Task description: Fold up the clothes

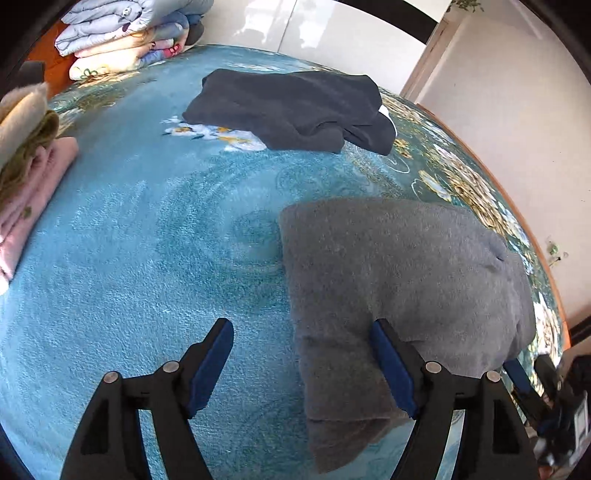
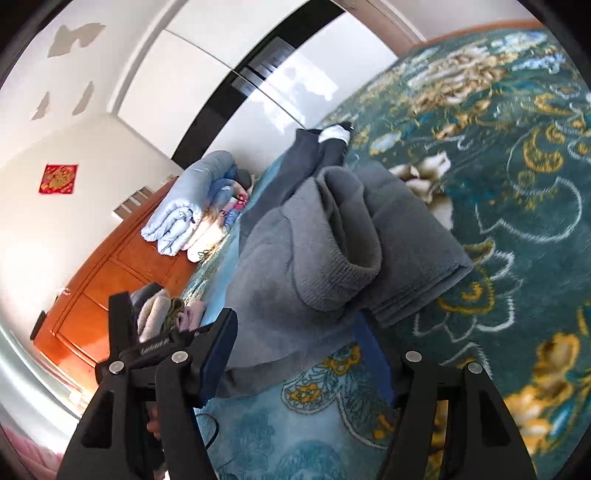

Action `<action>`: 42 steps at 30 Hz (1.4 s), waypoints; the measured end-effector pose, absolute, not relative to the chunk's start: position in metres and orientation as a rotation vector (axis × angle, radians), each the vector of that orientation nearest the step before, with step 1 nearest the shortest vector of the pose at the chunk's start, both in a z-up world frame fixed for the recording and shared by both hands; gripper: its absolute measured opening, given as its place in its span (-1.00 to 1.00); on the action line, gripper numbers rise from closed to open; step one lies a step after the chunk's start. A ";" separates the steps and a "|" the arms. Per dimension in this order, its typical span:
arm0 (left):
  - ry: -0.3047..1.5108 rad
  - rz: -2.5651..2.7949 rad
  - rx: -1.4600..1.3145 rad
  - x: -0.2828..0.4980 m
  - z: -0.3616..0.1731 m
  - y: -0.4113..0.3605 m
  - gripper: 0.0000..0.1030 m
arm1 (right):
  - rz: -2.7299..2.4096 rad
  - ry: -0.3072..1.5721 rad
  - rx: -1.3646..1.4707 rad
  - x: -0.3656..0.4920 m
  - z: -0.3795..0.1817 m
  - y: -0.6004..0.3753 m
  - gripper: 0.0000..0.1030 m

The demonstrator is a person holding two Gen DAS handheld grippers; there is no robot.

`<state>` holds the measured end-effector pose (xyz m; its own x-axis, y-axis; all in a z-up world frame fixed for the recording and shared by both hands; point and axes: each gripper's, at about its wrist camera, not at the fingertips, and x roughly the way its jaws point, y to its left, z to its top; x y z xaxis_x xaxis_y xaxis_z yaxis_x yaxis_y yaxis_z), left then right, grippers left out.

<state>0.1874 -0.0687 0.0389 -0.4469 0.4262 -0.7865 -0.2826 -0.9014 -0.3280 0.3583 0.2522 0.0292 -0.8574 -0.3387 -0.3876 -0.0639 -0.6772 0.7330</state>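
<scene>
A folded grey garment (image 1: 399, 280) lies on the teal floral blanket (image 1: 147, 258), right of middle in the left wrist view. My left gripper (image 1: 303, 328) is open over the garment's near left edge, with its right finger (image 1: 391, 362) on the cloth. In the right wrist view the same grey garment (image 2: 325, 258) shows its ribbed cuff and folded layers. My right gripper (image 2: 295, 325) is open at its near edge, holding nothing. A dark navy garment (image 1: 291, 110) lies loosely folded farther back; it also shows in the right wrist view (image 2: 314, 158).
A stack of folded quilts (image 1: 129, 33) sits at the far left corner of the bed. A pile of pink and beige folded clothes (image 1: 26, 177) lies at the left edge. The bed's right edge (image 1: 532, 236) meets a white wall. An orange wooden headboard (image 2: 110, 280) stands behind.
</scene>
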 end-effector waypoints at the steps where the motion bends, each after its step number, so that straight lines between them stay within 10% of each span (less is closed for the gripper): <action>1: -0.221 2.348 -1.332 0.188 0.038 -0.071 0.54 | -2.626 -1.212 0.759 0.354 0.027 0.254 0.31; 12: -0.335 2.277 -1.227 0.183 0.034 -0.090 0.55 | -2.577 -1.329 0.776 0.314 0.033 0.269 0.17; 22: -0.377 2.215 -1.194 0.183 0.034 -0.092 0.55 | -2.629 -1.320 0.857 0.280 0.068 0.273 -0.66; 35: -0.338 2.165 -1.216 0.190 0.033 -0.083 0.56 | -2.651 -1.435 0.901 0.291 0.029 0.317 -0.53; 42: -0.298 2.186 -1.108 0.194 0.061 -0.070 0.56 | -2.908 -1.164 0.865 0.308 0.086 0.307 -0.49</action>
<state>0.1944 -0.0704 0.0607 -0.4229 0.6486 -0.6328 -0.4557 -0.7559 -0.4701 0.3076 0.3075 0.0862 -0.8529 -0.0934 -0.5137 -0.2868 -0.7384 0.6104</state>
